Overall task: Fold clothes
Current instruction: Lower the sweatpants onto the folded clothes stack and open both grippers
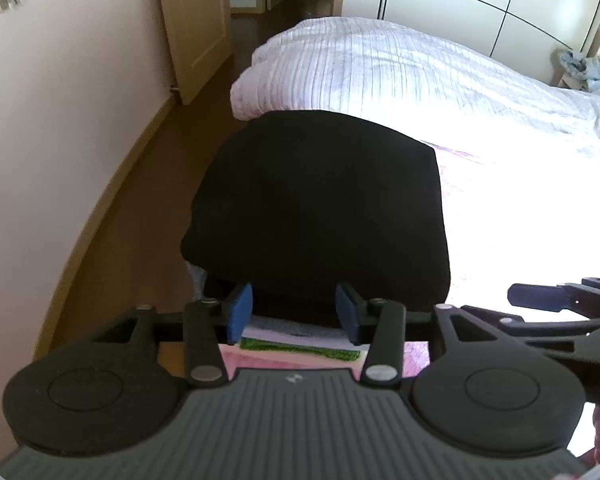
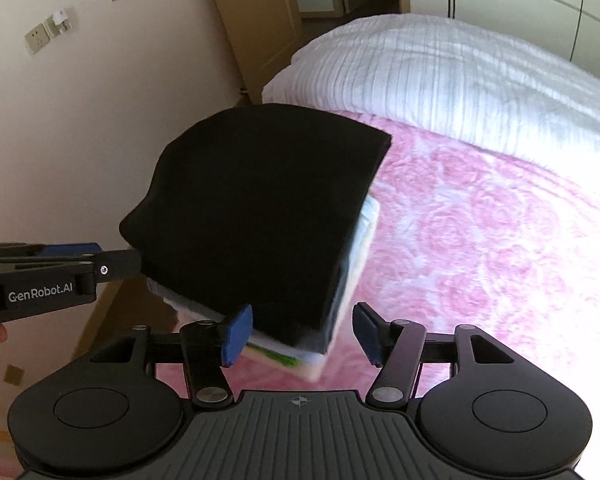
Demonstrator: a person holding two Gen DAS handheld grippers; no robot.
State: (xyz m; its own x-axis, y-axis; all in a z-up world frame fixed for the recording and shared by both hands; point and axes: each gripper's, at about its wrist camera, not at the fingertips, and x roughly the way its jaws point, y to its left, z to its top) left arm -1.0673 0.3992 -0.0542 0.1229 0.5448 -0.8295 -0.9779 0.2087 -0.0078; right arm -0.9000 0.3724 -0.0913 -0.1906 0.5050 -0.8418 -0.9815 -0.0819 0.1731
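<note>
Black garment point(image 2: 256, 208) folded atop stack, near bed point(image 2: 480, 220) corner | soft, limp; support underneath | left hand-held gripper point(image 1: 296, 312) apart | right hand-held gripper point(image 2: 300, 334) apart

Left wrist view: looks forward along its own fingers, tilted down over the near edge of the bed point(image 1: 520, 216), close to a black folded garment point(image 1: 320, 208) filling the frame centre. Wall at left, door point(image 1: 192, 28) at upper left, wardrobe point(image 1: 480, 4) at upper right. The right gripper point(image 1: 536, 298) enters at the right edge.

Right wrist view: same heading, set further right, equally close to the garment point(image 2: 260, 216). The left gripper point(image 2: 60, 268) enters at the left edge.

Shared: garment, white quilt point(image 2: 460, 80), door, wardrobe, wall.
</note>
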